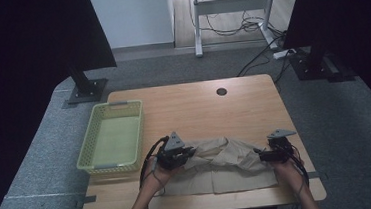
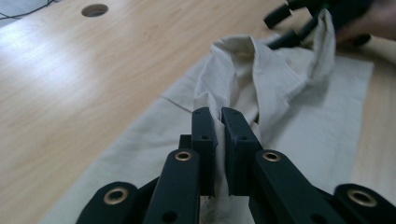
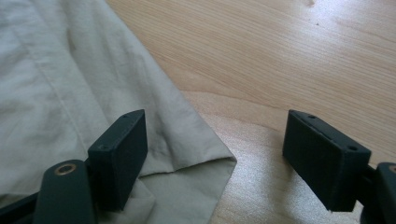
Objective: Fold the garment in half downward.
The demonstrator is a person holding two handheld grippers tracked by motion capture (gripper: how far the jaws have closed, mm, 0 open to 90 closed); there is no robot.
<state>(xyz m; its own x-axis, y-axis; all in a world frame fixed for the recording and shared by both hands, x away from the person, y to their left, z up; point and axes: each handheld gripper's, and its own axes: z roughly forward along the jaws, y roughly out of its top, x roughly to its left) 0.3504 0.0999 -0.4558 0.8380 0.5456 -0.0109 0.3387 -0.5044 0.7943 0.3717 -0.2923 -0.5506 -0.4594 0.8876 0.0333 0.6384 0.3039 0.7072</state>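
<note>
Cloth pinched at one end, loose at the other

The beige cloth (image 1: 228, 164) lies on the near half of the bench (image 1: 193, 104), right of the basket (image 1: 113, 135). The left gripper (image 2: 218, 116) is clenched on a raised fold of it; the right gripper (image 3: 215, 149) is released, its jaws wide apart astride the cloth's corner.

A pale green slotted basket (image 1: 111, 138) sits on the left part of the wooden table (image 1: 193, 104), with a round cable hole (image 1: 221, 91) near the far edge. Beyond the table, cables (image 1: 240, 27) trail over the floor beneath a white desk frame (image 1: 231, 5).
</note>
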